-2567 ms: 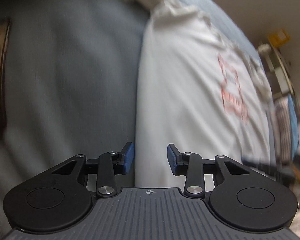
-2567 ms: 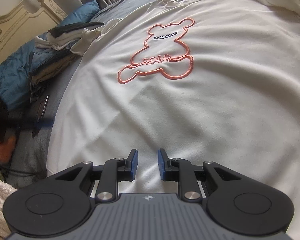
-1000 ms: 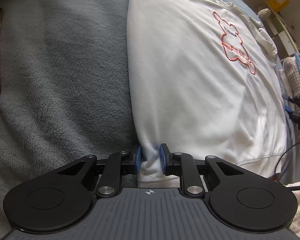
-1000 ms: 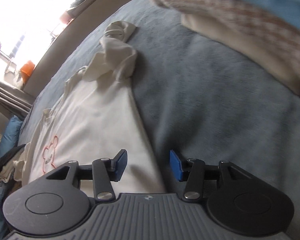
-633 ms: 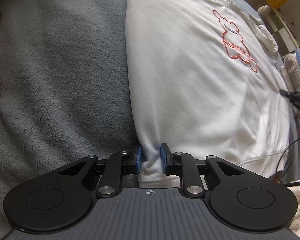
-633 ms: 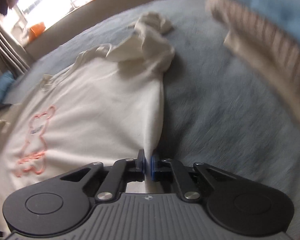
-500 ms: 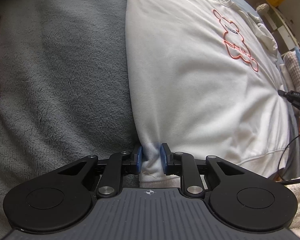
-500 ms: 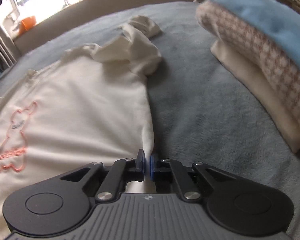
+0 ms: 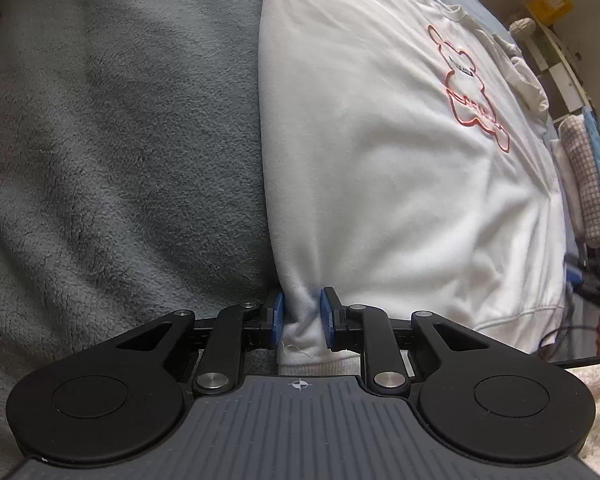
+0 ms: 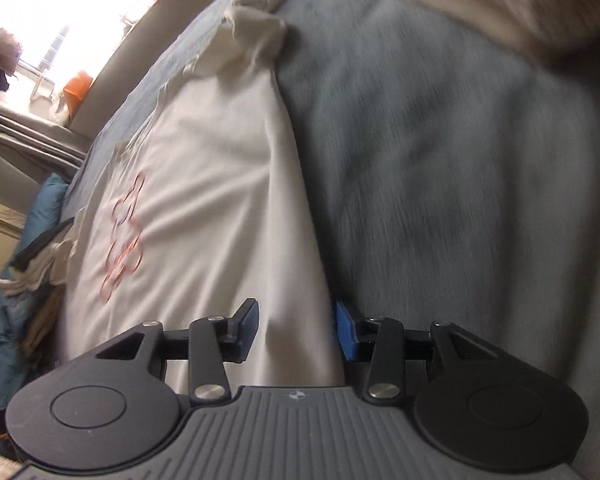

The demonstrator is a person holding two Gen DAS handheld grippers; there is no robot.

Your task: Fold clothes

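A white sweatshirt with a red bear outline (image 9: 400, 152) lies flat on grey fleece bedding (image 9: 120, 140). The left gripper (image 9: 301, 317) pinches its hem corner. The right gripper (image 10: 296, 330), jaws just parted, straddles the opposite edge, a bright window (image 10: 48, 4) far ahead-left.

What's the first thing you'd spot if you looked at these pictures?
A big white sweatshirt with a red bear outline on its chest, spread flat over a fuzzy grey blanket. The left gripper pinches its bottom corner, while the right gripper, jaws just opened, straddles its side edge.
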